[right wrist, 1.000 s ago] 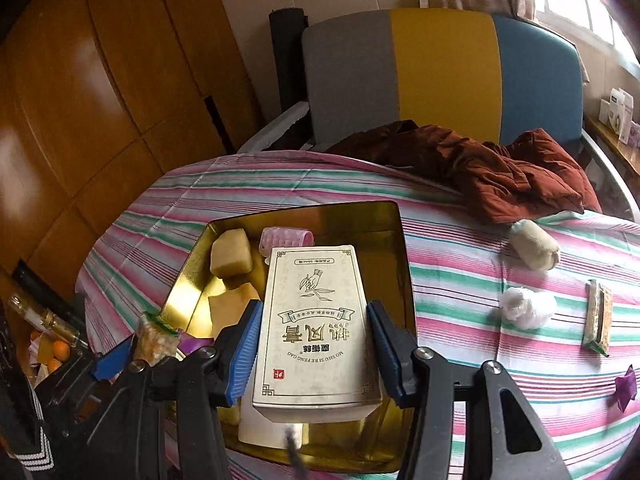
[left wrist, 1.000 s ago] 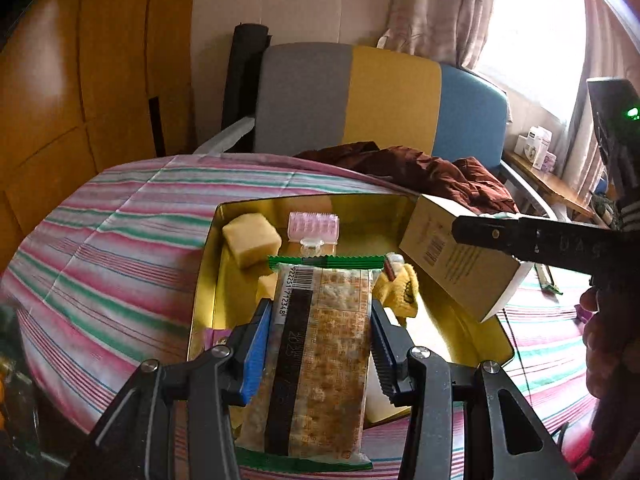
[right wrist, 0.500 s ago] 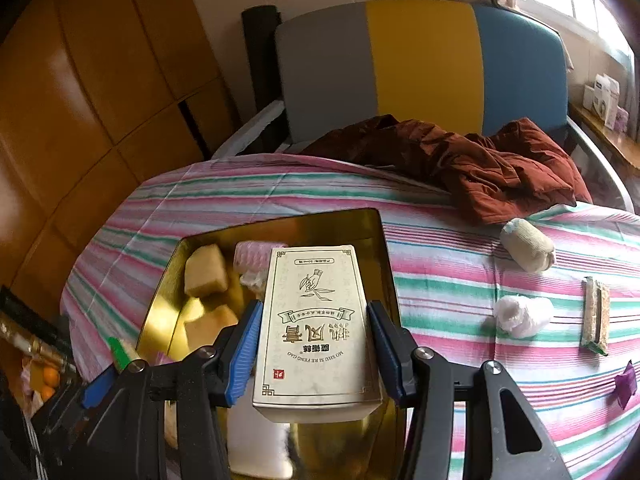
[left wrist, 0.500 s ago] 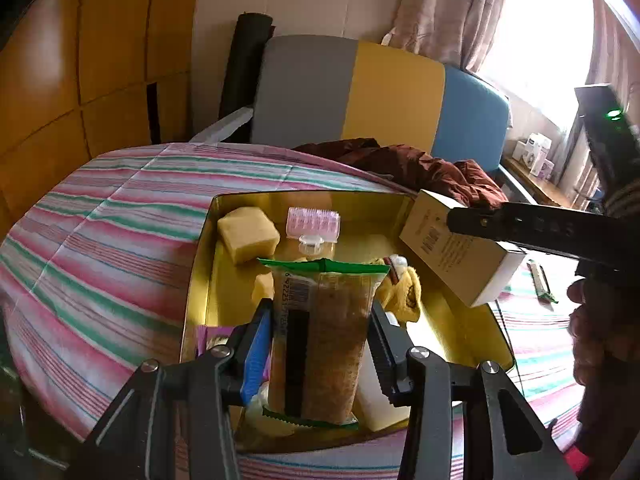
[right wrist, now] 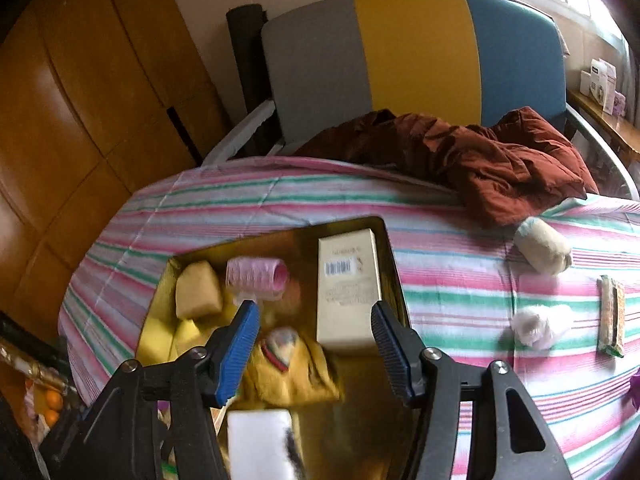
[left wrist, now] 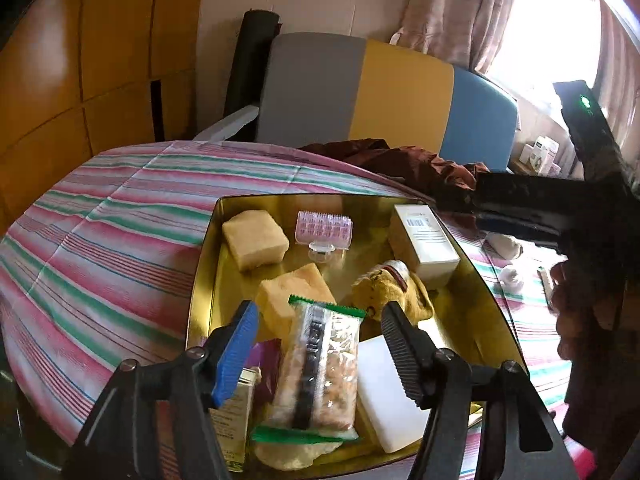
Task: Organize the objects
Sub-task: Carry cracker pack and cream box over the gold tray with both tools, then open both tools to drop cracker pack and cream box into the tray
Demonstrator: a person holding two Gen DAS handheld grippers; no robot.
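— What do I have at the left gripper (left wrist: 320, 344)?

— Jaws spread wide, clamping nothing. The cracker packet (left wrist: 316, 372) lies between the fingers without touching either pad, resting in the near end of the gold tin (left wrist: 202, 280), over a cream box (left wrist: 236, 412) and beside a white block (left wrist: 386, 392).

— And my right gripper (right wrist: 316, 344)?

— Released as well, both pads clear of everything. The cream tea box (right wrist: 348, 292) lies flat in the tin's far right corner, barcode up, just ahead of the open fingers.

— What else sits in the tin?

— Two yellow sponges (left wrist: 256, 238), one behind the other on the left; a pink hair roller (left wrist: 324, 230) at the back; a yellow cloth bundle (left wrist: 394, 294) in the middle.

— Outside it?

— On the striped tablecloth (right wrist: 240, 200), right of the tin: a beige rolled sock (right wrist: 542, 246), a white crumpled wad (right wrist: 536, 326), and a second cracker bar (right wrist: 612, 326). A rust-brown garment (right wrist: 480, 160) spills over the far edge, in front of the three-coloured chair (right wrist: 416, 52).
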